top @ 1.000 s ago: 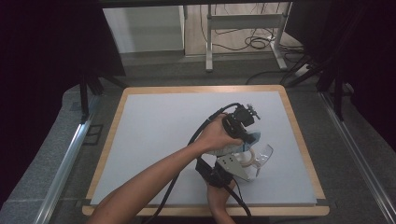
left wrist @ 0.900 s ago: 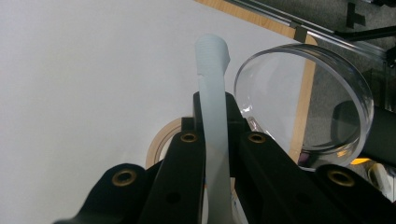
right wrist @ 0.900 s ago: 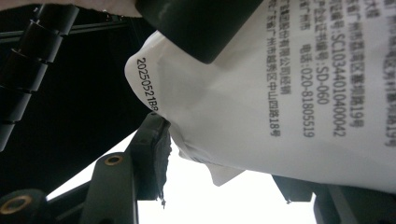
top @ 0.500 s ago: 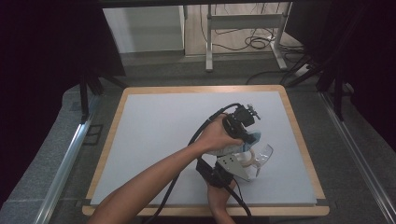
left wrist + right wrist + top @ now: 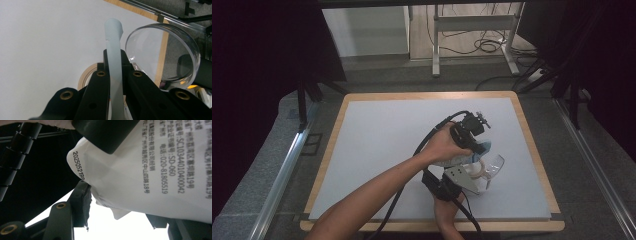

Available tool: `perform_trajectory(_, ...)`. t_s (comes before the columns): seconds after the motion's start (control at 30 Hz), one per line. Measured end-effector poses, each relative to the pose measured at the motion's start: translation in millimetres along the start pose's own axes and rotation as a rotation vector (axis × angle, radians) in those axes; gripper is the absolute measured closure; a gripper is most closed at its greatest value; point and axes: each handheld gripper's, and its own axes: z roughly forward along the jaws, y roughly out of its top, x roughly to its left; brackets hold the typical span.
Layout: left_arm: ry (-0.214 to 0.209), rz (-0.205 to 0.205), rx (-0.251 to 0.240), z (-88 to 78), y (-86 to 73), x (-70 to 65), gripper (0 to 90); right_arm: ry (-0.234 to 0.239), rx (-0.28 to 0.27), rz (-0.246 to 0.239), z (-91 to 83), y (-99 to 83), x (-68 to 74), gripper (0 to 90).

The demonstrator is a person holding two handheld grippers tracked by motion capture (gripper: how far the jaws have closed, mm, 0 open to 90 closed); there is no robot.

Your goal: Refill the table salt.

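Right claw, nearest the tabletop's front edge, grips a white printed bag between its jaws. Just beyond, the left claw is clamped shut on a pale blue strip, beside a clear glass bowl tipped on edge; a tape roll lies under it.

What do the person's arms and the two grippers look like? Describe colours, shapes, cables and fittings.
Both forearms are bare, with no sleeves in sight. The left gripper has black jaws with brass-coloured screw fittings. A thick black cable trails from it. The right gripper is black and carries a grey three-cornered plate.
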Motion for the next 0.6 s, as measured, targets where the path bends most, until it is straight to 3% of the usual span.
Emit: perform_trajectory(0.6, -0.002, 0.005, -0.002, -0.7, 1.5, 0.5, 90.0, -0.002, 0.001, 0.003, 0.3, 1.9, -0.4, 45.2)
